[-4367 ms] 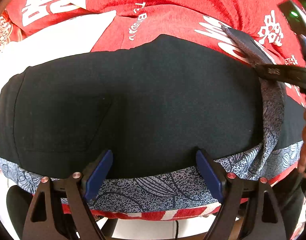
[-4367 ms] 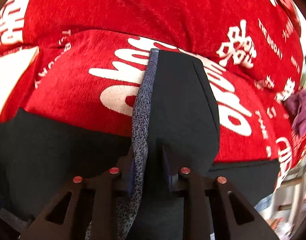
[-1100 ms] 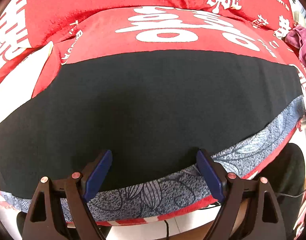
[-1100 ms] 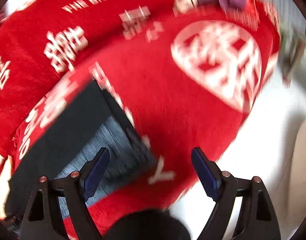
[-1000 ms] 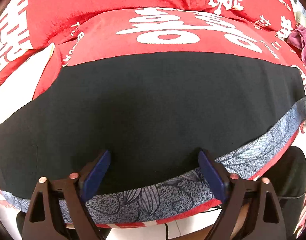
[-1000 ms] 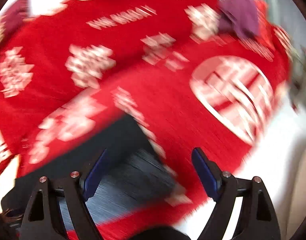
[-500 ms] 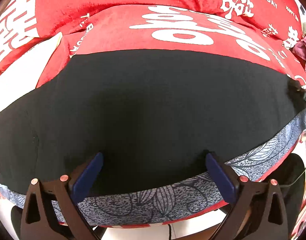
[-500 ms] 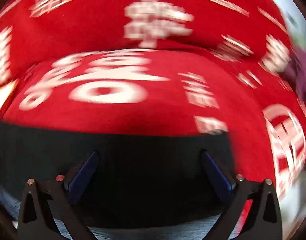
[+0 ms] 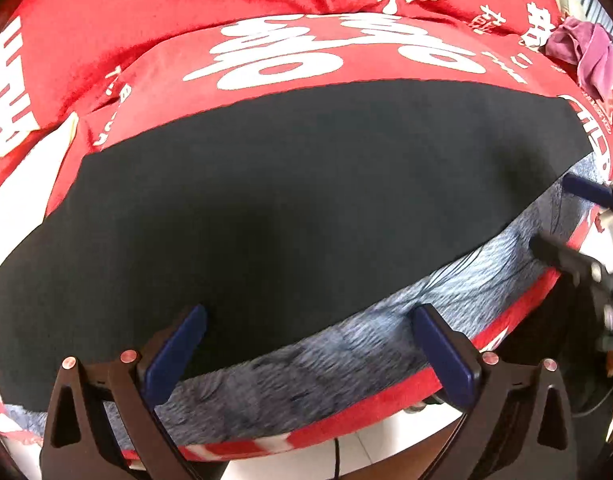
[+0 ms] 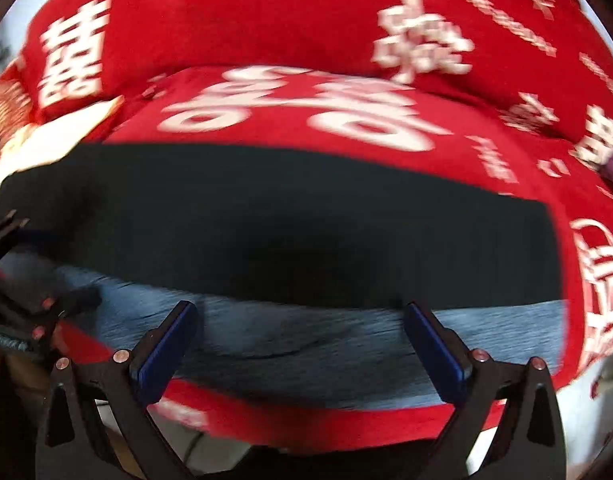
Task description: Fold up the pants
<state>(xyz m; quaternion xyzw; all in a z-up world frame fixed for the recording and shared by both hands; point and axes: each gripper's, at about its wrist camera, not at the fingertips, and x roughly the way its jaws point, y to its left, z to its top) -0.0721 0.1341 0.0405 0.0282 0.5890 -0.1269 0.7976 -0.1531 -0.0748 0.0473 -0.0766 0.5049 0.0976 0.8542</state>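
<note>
The black trousers with a blue-grey patterned lining strip (image 9: 290,200) lie flat and stretched in a long band across the red velvety blanket with white lettering (image 9: 266,12), their near edge running close to the near rim of the blanket; the patterned strip shows all along that near edge in both wrist views. The left gripper (image 9: 306,350) hangs over the near edge with its 2 blue-padded jaws spread wide and nothing between them; the right gripper (image 10: 302,348) does the same further right along the band, jaws wide apart, empty, its view smeared by motion.

Risks, as I judge them: with both tongs empty and the cloth thin and flat, a bite taken too shallow may catch only the top layer, so the 2 layers part and the fold comes out skewed; a bite taken too deep may pinch the blanket along with the trousers and drag it; the near edge lies so near the rim that a careless pull toward the person could slide the cloth off; if the 2 grippers seize at uneven depths, the edges will not meet. A purple crumpled cloth (image 9: 586,52) sits at the far right, well apart, and is no obstacle.
</note>
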